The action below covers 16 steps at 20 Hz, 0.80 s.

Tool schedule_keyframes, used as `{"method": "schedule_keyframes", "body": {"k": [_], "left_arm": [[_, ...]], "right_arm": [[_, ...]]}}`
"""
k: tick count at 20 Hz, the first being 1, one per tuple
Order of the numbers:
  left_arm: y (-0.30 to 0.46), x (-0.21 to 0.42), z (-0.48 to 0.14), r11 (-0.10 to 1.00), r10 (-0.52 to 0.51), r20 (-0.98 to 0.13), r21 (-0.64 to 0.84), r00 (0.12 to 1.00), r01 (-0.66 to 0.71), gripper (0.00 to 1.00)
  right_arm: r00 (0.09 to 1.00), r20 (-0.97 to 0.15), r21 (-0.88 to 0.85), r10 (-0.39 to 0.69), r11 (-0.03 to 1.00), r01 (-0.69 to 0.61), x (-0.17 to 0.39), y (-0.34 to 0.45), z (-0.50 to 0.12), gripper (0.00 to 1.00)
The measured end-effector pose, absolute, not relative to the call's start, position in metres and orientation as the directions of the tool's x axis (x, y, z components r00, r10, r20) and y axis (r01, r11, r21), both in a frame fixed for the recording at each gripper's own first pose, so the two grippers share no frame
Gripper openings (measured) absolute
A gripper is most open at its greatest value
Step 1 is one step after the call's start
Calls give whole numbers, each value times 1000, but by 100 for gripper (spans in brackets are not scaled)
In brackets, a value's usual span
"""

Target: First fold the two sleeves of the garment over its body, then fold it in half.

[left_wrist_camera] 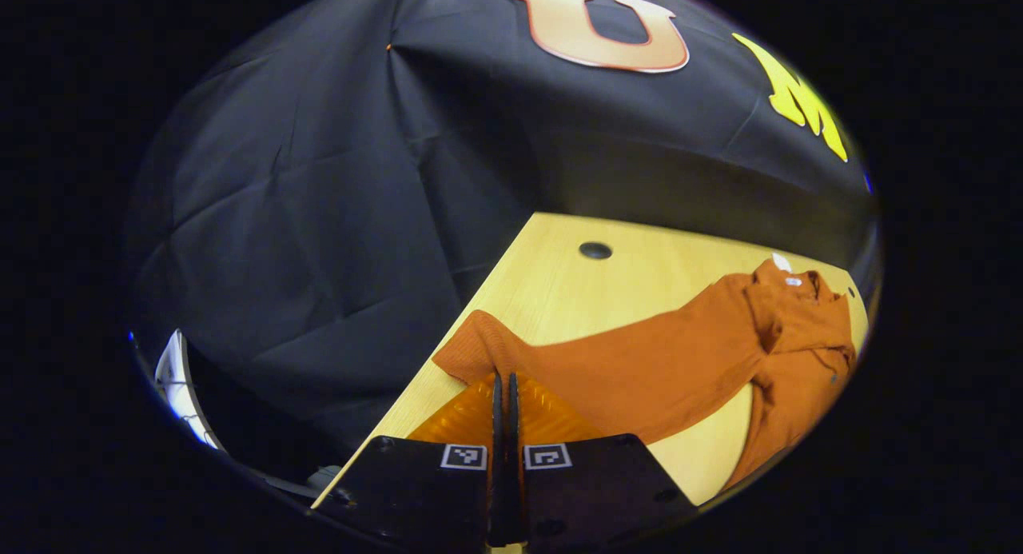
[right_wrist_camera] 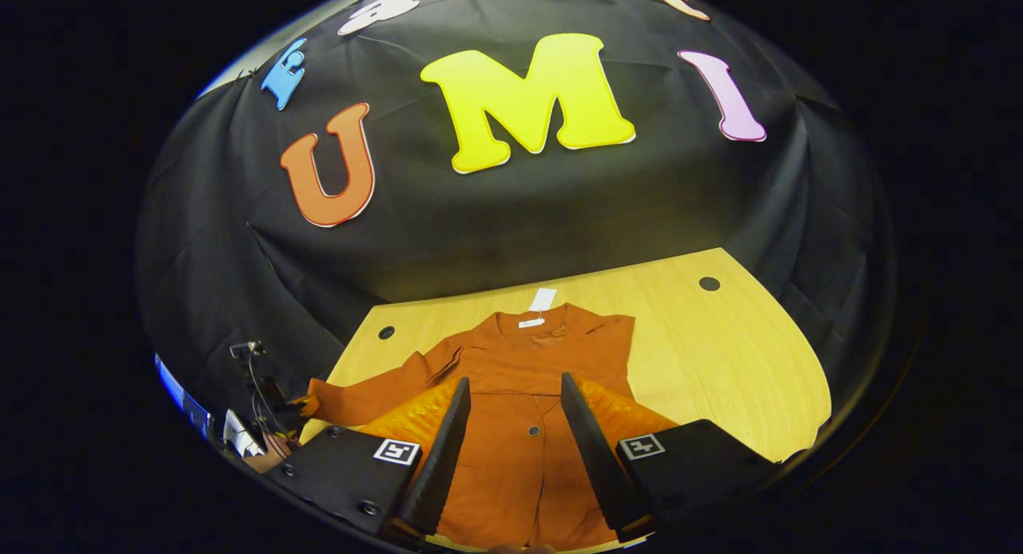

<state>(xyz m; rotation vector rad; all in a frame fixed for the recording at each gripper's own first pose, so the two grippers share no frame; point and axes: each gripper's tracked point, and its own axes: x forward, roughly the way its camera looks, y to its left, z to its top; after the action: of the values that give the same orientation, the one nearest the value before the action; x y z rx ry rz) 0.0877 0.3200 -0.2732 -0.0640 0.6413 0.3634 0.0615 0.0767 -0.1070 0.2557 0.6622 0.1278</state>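
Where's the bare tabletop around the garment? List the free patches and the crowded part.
Free: the table between the garment's sleeveless-looking side and the far hole; also the strip between the outstretched sleeve and the cloth wall, around the hole. Crowded: the sleeve cuff under the left gripper.

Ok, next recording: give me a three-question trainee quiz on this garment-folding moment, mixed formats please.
1. True or false: in the right gripper view, the right gripper has its fingers spread apart above the orange jacket.
2. Multiple choice: in the left gripper view, the left gripper has its fingers A) wide apart, B) closed together by the sleeve cuff, C) holding the white tag.
3. Fill in: the jacket lies on a ____ table.

Key: 1 true; 2 B; 3 wooden.
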Motion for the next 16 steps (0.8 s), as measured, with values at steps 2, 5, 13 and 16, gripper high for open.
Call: {"method": "schedule_keyframes", "body": {"k": [2, 5, 13, 16], "left_arm": [[306, 105, -245, 941, 319, -575, 99, 753, -324, 3], [261, 134, -199, 961, 267, -541, 92, 797, -260, 3], [87, 219, -129, 992, 95, -479, 116, 873, -44, 3], [13, 235, -140, 991, 21, -515, 127, 857, 52, 3]], "right_arm": [[786, -581, 294, 211, 955, -38, 52, 72, -107, 76], [794, -568, 291, 219, 955, -55, 39, 54, -108, 75], [861, -487, 268, 146, 963, -12, 10, -34, -85, 75], [881, -467, 270, 77, 961, 59, 0, -79, -79, 75]]}}
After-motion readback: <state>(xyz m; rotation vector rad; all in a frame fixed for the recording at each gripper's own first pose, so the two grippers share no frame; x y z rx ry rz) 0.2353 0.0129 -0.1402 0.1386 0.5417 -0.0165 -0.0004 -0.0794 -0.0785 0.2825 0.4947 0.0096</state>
